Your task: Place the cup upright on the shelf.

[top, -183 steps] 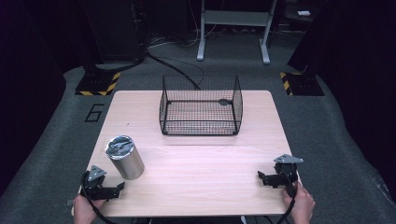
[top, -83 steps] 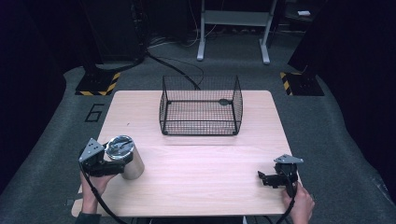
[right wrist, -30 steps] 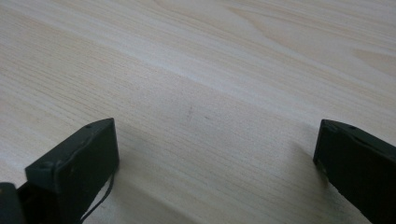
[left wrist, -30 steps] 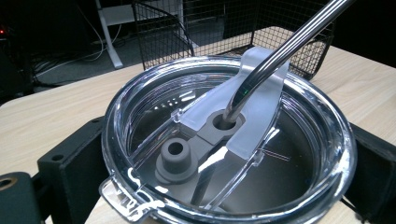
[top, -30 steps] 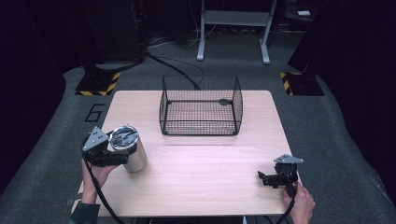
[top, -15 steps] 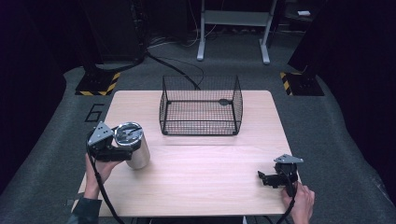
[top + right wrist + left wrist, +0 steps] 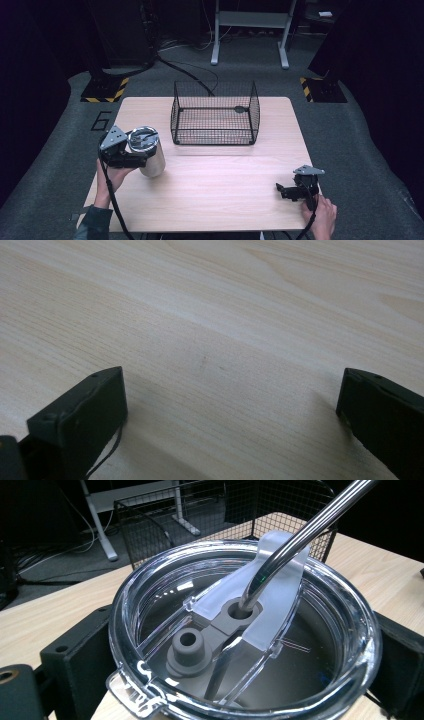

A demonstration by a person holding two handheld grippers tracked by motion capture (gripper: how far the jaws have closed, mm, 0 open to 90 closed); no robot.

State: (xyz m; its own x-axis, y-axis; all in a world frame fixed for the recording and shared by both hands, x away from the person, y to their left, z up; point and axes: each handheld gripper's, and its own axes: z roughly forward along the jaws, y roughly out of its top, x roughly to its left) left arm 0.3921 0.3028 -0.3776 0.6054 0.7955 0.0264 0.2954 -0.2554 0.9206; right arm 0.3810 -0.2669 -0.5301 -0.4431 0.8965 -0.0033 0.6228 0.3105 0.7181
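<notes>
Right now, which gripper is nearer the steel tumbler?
Left. The left gripper has its jaws on either side of the steel tumbler, just under its lid. The right gripper rests open on the table, far across from it.

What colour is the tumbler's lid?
Clear, see-through plastic lid with a grey slider; it shows best in the left gripper view.

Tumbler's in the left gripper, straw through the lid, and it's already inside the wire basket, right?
Not quite. The left gripper does hold the tumbler, with the straw through the lid, but the high view shows it standing on the table outside the wire basket, to its left.
</notes>
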